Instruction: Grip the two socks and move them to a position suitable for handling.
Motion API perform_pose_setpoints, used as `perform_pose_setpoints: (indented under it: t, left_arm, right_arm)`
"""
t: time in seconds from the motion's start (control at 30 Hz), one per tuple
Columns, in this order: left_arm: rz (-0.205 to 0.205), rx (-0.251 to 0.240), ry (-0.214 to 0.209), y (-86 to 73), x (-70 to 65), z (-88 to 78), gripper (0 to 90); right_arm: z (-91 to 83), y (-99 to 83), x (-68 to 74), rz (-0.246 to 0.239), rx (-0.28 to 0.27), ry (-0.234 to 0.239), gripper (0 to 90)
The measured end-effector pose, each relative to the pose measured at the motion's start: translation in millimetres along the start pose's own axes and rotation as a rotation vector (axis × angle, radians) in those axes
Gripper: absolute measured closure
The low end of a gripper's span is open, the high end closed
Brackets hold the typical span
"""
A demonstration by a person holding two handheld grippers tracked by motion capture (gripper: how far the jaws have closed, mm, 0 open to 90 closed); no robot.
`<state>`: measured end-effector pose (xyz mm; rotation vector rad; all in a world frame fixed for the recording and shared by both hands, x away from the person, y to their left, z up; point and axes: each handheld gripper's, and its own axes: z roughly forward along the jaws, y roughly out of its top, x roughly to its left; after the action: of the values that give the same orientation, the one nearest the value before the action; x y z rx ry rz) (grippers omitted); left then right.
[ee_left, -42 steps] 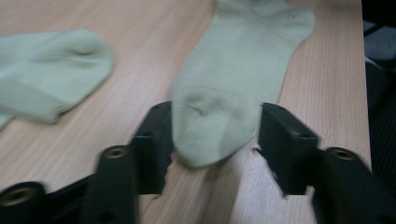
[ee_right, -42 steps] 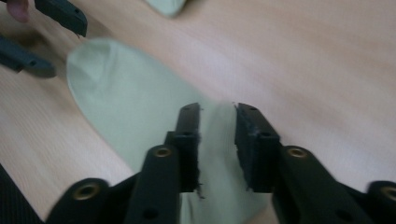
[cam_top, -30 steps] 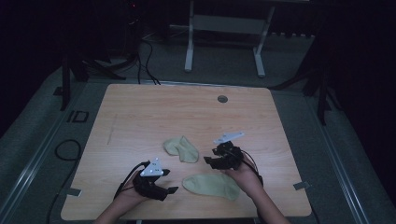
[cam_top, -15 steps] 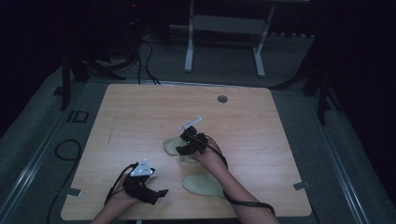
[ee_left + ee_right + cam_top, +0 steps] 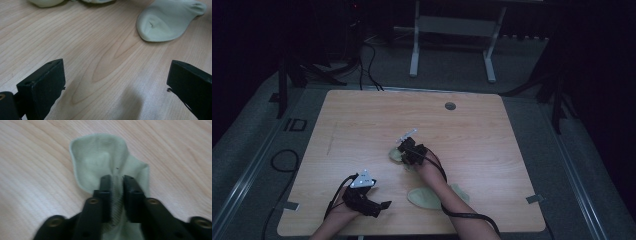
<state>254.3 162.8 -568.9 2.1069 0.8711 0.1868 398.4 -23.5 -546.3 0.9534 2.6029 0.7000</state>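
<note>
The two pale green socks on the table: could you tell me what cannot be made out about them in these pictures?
- Far sock: high view, right gripper and hand cover most of it.
- Near sock: high view, the right forearm crosses its middle.
- Far sock: right gripper view, blurred; the bottom edge cuts it off.

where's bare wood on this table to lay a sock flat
Free: the far half of the table up to the round grommet, and the right side. Crowded: the near middle, where the right gripper pinches one sock, the other sock and the left gripper lie.

Matt ribbed-knit cloth sock lies on a smooth, grained wooden table.
</note>
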Motion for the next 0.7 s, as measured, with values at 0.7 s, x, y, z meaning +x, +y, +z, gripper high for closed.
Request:
perform_pose_setpoints:
  t: [0.7]
  left_arm:
    - [-0.026,0.012,-0.019,0.7,2.7,2.2,1.7]
  right_arm:
    - [-86.5,2.0,-57.3,0.032,-0.047,-0.108,83.5]
